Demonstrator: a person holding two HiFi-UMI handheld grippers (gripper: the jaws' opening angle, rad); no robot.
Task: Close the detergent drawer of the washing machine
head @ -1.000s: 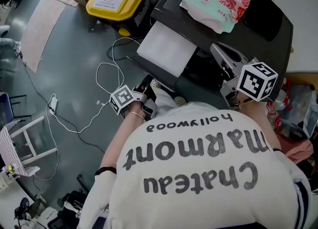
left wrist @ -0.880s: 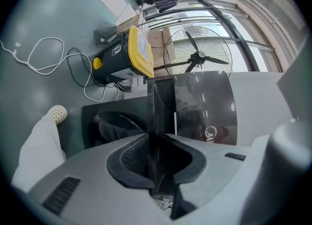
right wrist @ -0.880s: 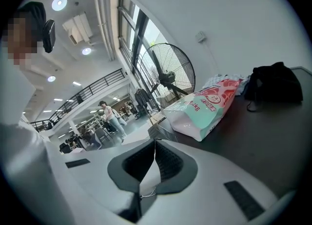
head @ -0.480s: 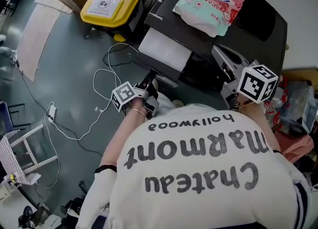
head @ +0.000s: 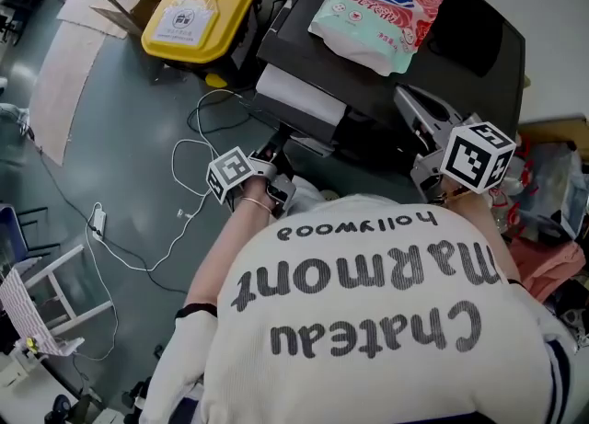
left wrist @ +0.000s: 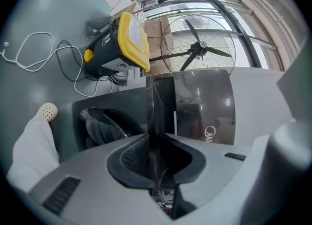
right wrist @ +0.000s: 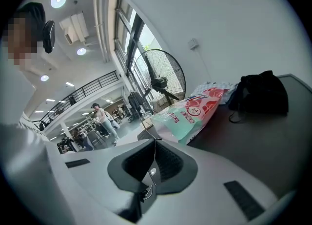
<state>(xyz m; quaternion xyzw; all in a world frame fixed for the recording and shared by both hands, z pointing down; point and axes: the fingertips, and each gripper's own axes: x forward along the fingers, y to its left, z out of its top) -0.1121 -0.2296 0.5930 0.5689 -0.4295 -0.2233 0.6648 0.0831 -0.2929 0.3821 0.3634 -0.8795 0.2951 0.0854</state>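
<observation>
My left gripper (head: 276, 157), clamped on the detergent drawer (head: 299, 96), has slid it further into the washing machine (head: 460, 73); it still protrudes, so I keep pushing; my right gripper (right wrist: 155, 146) rides empty, jaws together.

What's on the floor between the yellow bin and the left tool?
Loose cables loop across the floor between the yellow bin and left tool, seen in the head view.

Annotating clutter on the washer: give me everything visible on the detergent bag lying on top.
The detergent bag is a soft, puffy plastic pouch, red-pink with white and blue print at one end, mint green at the other. It lies flat on the washing machine's dark top, beside a black bundle. Nothing rests on it.
</observation>
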